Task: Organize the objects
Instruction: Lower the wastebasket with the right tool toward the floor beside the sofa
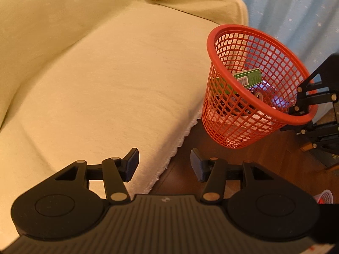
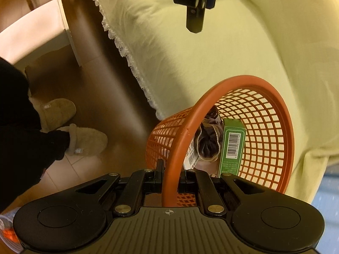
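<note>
A red mesh basket point(image 1: 228, 42) hangs tilted in the air beside the sofa, above the wooden floor. My right gripper point(image 2: 170, 175) is shut on the basket's rim point(image 2: 184, 127) and carries it; it also shows in the left wrist view point(image 1: 300, 105). Inside the basket lie a green box with a barcode point(image 2: 232, 146), a dark cloth bundle point(image 2: 208, 141), a brown bottle point(image 2: 213, 112) and a white labelled item point(image 2: 190, 158). My left gripper point(image 1: 164, 165) is open and empty, over the sofa's front edge, left of the basket.
A cream-covered sofa point(image 1: 95, 84) with a lace-edged cover fills the left. A white low table point(image 2: 42, 33) stands on the wooden floor point(image 2: 101, 80). The person's slippered feet point(image 2: 84, 139) are beside the basket. A blue curtain point(image 1: 296, 10) hangs behind.
</note>
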A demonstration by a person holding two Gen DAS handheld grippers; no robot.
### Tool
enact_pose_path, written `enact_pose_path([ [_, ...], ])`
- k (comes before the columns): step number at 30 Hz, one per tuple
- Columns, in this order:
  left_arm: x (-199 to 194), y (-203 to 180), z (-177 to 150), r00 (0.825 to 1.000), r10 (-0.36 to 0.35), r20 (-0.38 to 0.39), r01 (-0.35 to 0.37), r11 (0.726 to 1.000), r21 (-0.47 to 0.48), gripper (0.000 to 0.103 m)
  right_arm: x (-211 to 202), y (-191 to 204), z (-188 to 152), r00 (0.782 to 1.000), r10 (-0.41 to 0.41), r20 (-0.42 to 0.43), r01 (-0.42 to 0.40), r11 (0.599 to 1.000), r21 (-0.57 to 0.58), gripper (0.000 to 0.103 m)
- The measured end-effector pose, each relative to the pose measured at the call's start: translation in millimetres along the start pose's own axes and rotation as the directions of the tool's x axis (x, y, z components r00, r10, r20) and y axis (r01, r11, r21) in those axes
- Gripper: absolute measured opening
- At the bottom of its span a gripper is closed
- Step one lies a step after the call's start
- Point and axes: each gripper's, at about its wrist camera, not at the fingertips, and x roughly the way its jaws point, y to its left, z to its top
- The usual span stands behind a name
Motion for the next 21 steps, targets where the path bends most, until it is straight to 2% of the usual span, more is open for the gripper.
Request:
enact_pose_path([
  [6, 15, 13, 2, 0.999, -0.036, 0.006, 0.035, 0.998, 0.052, 0.049, 17, 33, -2, 0.999, -0.002, -0.038, 0.004, 0.999, 0.035, 0.005],
  [11, 44, 26, 2, 0.999, -0.052, -0.009, 0.052, 0.997, 0.065, 0.049, 34, 55, -9, 0.998, 0.011, -0.054, -0.010, 0.999, 0.034, 0.005],
  [21, 104, 60, 9, 0.999, -0.038, -0.031, 0.037, 0.999, -0.012, 0.051, 98, 82, -37, 0.999, 0.022, -0.029, -0.021, 1.000, 0.016, 0.005],
])
